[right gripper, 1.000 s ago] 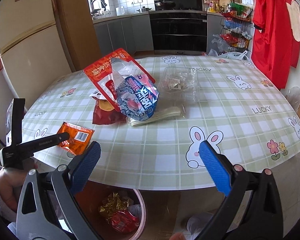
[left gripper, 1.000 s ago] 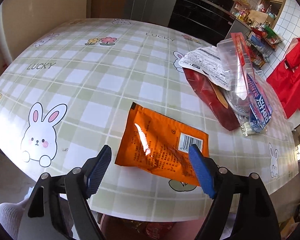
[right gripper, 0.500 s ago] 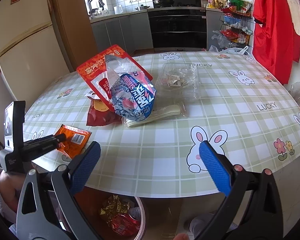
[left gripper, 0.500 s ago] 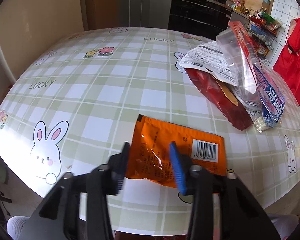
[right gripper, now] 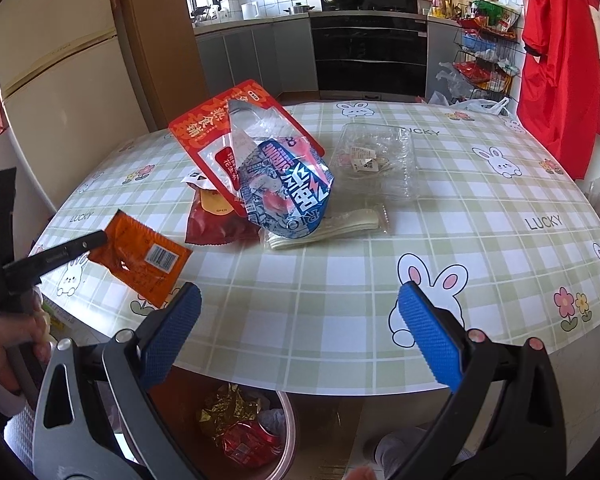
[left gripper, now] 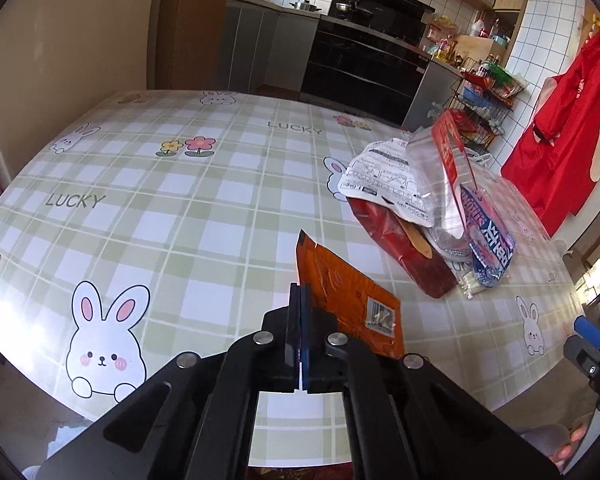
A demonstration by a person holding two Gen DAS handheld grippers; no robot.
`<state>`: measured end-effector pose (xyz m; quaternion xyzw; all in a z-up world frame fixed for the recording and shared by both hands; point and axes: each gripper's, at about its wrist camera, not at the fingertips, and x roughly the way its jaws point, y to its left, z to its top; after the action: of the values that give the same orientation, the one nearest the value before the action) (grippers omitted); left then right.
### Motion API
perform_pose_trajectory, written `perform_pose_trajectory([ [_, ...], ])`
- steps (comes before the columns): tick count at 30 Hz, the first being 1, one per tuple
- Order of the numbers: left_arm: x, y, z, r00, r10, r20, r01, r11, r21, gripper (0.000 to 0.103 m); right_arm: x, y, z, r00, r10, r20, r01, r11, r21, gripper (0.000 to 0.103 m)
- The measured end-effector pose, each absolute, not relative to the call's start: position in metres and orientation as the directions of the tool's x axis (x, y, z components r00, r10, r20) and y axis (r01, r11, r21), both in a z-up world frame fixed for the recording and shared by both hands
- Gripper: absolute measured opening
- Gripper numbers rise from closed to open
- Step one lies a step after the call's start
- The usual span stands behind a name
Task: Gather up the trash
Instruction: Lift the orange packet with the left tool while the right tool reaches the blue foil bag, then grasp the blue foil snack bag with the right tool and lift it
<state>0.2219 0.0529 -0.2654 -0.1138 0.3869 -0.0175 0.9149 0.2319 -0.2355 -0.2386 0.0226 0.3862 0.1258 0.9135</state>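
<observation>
While our left gripper (left gripper: 300,308) has its fingers pressed together on one edge of the orange packet (left gripper: 340,288), the packet hangs tilted just above the surface (left gripper: 180,216), near its front edge. Seen from the right side, it juts out from the left gripper (right gripper: 100,238) with its barcode corner lowest, and we cannot tell whether that corner touches the surface.

We judge the packet to be light, thin and floppy, with a glossy film that could slip, so a pinch well in from the edge seems safer than one at a corner. Our right gripper (right gripper: 296,320) hovers at the front edge with its fingers spread wide and nothing between them.

Below that edge stands the bin (right gripper: 288,432), already holding crumpled gold foil and a red can. Farther back lies a heap of wrappers (right gripper: 260,176), with a clear tray (right gripper: 376,160) just beside it, all likely just as light and crinkly.
</observation>
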Motion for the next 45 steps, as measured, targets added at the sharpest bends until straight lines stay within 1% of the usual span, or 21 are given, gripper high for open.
perform_pose_trajectory([
  [6,0.214,0.058,-0.227,0.757,-0.171,-0.631,-0.006,0.964,-0.268,0.000,0.247,-0.221,-0.235,0.676,0.217,-0.704,-0.274,0.961,0.034,0.097],
  [11,0.209,0.056,-0.198,0.794,-0.210,-0.571,0.043,0.956,-0.292,0.000,0.277,-0.214,-0.229,0.685,0.277,-0.674,-0.357,0.934,0.021,0.097],
  [15,0.206,0.055,-0.187,0.801,-0.233,-0.551,0.062,0.948,-0.312,0.000,0.315,-0.204,-0.238,0.639,0.300,-0.708,-0.420,0.908,0.006,0.097],
  [20,0.205,0.058,-0.184,0.808,-0.240,-0.538,0.059,0.941,-0.333,0.000,0.344,-0.184,-0.258,0.599,0.255,-0.759,-0.503,0.857,-0.110,0.097],
  [28,0.206,0.063,-0.190,0.800,-0.249,-0.545,0.059,0.938,-0.341,0.000,0.370,-0.180,-0.271,0.533,0.282,-0.798,-0.536,0.842,-0.060,0.096],
  [30,0.206,0.062,-0.190,0.801,-0.248,-0.545,0.063,0.940,-0.335,0.000,0.372,-0.180,-0.272,0.517,0.292,-0.804,-0.544,0.838,-0.046,0.085],
  [37,0.205,0.064,-0.187,0.806,-0.243,-0.539,0.063,0.941,-0.332,0.000,0.362,-0.190,-0.260,0.548,0.334,-0.767,-0.523,0.852,-0.003,0.085],
  [42,0.204,0.065,-0.184,0.809,-0.241,-0.536,0.061,0.942,-0.330,0.000,0.352,-0.193,-0.251,0.579,0.338,-0.742,-0.518,0.855,-0.015,0.082],
  [45,0.203,0.064,-0.182,0.811,-0.240,-0.534,0.063,0.943,-0.328,0.000,0.351,-0.191,-0.253,0.554,0.346,-0.757,-0.531,0.848,0.000,0.082],
])
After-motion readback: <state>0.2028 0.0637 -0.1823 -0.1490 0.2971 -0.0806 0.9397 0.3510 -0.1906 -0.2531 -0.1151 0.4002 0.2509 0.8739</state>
